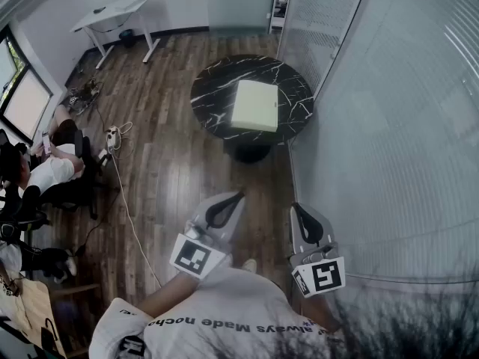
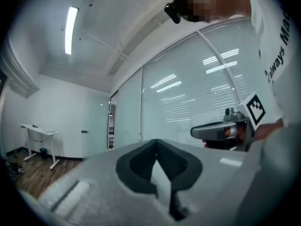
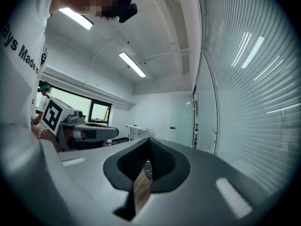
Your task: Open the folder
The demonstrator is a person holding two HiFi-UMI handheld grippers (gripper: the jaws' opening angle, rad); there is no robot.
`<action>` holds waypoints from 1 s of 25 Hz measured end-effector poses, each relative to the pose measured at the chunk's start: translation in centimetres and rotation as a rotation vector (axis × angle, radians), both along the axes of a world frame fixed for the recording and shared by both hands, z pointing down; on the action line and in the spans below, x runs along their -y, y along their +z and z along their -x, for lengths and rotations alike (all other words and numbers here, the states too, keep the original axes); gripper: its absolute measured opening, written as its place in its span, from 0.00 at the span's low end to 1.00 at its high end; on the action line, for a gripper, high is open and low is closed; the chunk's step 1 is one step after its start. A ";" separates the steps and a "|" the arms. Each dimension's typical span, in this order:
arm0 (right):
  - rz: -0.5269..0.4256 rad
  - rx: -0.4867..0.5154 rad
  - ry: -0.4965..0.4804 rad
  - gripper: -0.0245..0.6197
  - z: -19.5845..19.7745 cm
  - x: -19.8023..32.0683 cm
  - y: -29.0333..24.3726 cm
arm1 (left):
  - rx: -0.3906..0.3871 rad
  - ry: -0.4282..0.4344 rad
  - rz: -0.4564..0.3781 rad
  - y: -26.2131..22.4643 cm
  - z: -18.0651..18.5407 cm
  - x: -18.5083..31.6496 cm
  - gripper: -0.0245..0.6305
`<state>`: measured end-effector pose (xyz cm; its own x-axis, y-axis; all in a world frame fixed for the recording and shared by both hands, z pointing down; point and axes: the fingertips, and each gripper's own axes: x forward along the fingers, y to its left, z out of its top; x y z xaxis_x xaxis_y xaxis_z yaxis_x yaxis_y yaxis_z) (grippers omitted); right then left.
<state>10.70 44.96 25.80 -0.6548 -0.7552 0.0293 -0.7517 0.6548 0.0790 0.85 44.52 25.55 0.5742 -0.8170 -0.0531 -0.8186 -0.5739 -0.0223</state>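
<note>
**A:** Entry one, the room. Dark wooden plank floor (image 1: 165,126) across the whole space. Ribbed frosted glass wall (image 1: 389,126) along the right side.

**B:** Noted. Furniture?

**A:** Round black marble-topped table (image 1: 213,96) on the far side, close to the glass. A white desk (image 1: 116,10) stands farther off at the far left. A seated person (image 1: 52,170) is at the left edge, and a white cable (image 1: 127,208) runs along the floor.

**B:** And the task's thing?

**A:** Pale square folder (image 1: 254,105), lying flat on the right half of the tabletop. Nothing touches it, and it is well apart from both tools.

**B:** The grippers?

**A:** Both are held level, near the person's body, side by side and pointing toward the table. On the left gripper (image 1: 238,197) the fingers are together with nothing between them. The right gripper (image 1: 296,206) is the same: tips meeting and empty, with only a thin slit behind the tips showing floor and table beyond.
</note>
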 end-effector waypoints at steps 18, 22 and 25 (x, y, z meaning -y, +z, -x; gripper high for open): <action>0.014 -0.005 0.013 0.04 9.2 -0.6 0.1 | -0.007 0.030 0.011 0.3 9.0 -0.8 0.04; 0.022 -0.009 0.015 0.04 10.4 -0.9 0.4 | -0.015 0.033 0.027 0.8 10.2 -1.3 0.04; 0.029 -0.016 0.012 0.04 10.9 -0.7 0.6 | -0.018 0.034 0.031 1.1 10.7 -1.1 0.04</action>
